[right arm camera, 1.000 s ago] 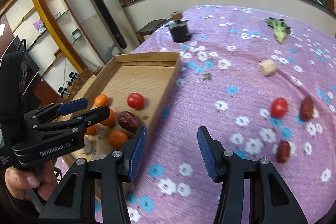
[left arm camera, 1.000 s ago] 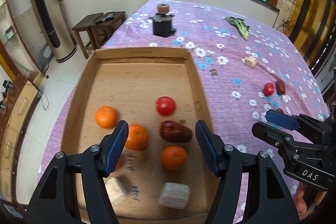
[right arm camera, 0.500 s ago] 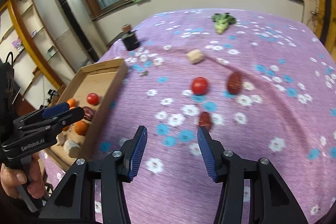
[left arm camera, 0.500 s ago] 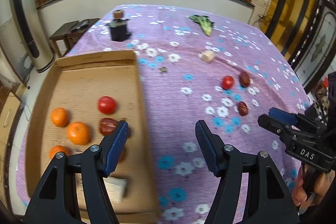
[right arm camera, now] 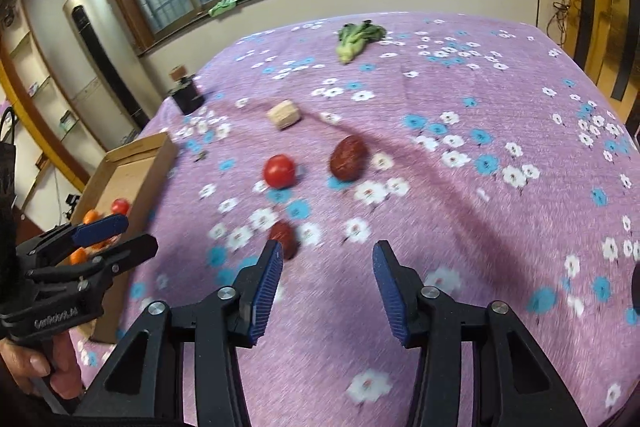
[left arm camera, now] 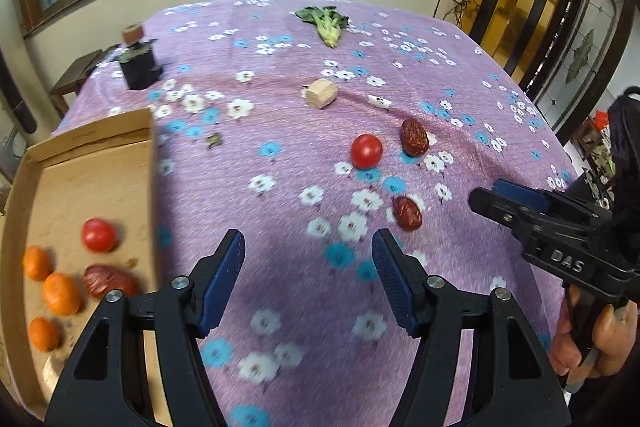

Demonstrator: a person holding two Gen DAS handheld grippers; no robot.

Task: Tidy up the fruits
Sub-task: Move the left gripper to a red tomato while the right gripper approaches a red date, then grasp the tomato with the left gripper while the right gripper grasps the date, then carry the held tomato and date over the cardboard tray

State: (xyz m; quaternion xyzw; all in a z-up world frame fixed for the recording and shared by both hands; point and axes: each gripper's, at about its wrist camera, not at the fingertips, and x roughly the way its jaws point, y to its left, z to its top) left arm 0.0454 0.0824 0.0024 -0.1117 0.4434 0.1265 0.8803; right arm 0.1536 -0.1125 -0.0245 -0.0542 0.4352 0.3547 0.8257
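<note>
Three loose fruits lie on the purple flowered cloth of the tabletop (left arm camera: 280,211), toward its right edge: a red tomato (left arm camera: 366,151), a larger dark red date (left arm camera: 414,137) just beside it on the right, and a smaller date (left arm camera: 407,213) nearer the camera. The cardboard tray (left arm camera: 150,187) rests at the near left corner and holds a tomato (left arm camera: 99,235), a date (left arm camera: 108,281) and several oranges (left arm camera: 61,293). The left tool (left arm camera: 308,281) has its blades well apart, nothing between them, and hangs over bare cloth between the tray and the loose fruits. The right tool (right arm camera: 326,283) is empty and its blades are closing; in the right wrist view the smaller date (right arm camera: 285,234) sits just ahead of its left blade, off to one side of the gap. Judgement: the step in hand is the approach to a loose fruit, probably the smaller date. Risks: with the gap narrowing and the date off-centre, a blade may strike the fruit and roll it across the cloth; the round tomato would roll readily if bumped. The two tools are near each other and could collide. Non-fruit items, a pale cork-like block (left arm camera: 320,92), a leafy green (left arm camera: 326,23) toward the far edge and a dark jar (left arm camera: 139,67), should not be collected.
</note>
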